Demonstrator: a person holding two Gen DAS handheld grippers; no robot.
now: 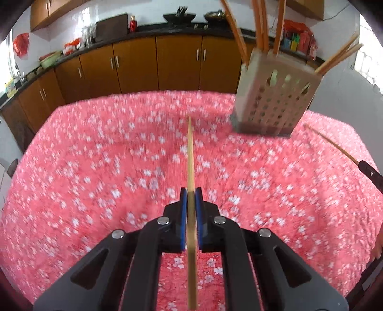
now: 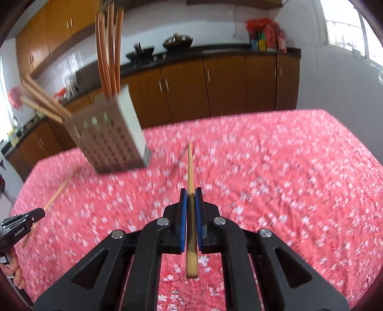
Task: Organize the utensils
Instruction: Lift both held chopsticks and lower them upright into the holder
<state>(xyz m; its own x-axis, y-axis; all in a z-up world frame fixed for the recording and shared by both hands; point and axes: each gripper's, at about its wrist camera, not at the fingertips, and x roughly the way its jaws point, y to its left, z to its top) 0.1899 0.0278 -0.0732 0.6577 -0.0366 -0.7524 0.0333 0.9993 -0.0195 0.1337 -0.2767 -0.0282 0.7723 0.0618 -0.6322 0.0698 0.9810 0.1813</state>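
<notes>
My left gripper point(image 1: 191, 191) is shut on a bamboo chopstick point(image 1: 190, 153) that points forward over the pink floral tablecloth point(image 1: 95, 167). My right gripper point(image 2: 191, 191) is shut on another bamboo chopstick point(image 2: 190, 165). A grey perforated utensil holder point(image 1: 273, 95) stands on the table at the upper right of the left wrist view, with several orange chopsticks point(image 1: 261, 26) in it. The holder also shows in the right wrist view point(image 2: 110, 138), to the upper left. The right gripper's chopstick point(image 1: 332, 143) appears at the right edge of the left wrist view. The left gripper point(image 2: 21, 223) with its chopstick point(image 2: 57, 191) appears at the left edge of the right wrist view.
Brown kitchen cabinets point(image 1: 143, 64) and a dark counter with woks point(image 1: 179, 16) run behind the table. A window point(image 2: 347, 26) is at the far right. The table's far edge point(image 2: 239, 114) lies just beyond the holder. Both views are motion-blurred.
</notes>
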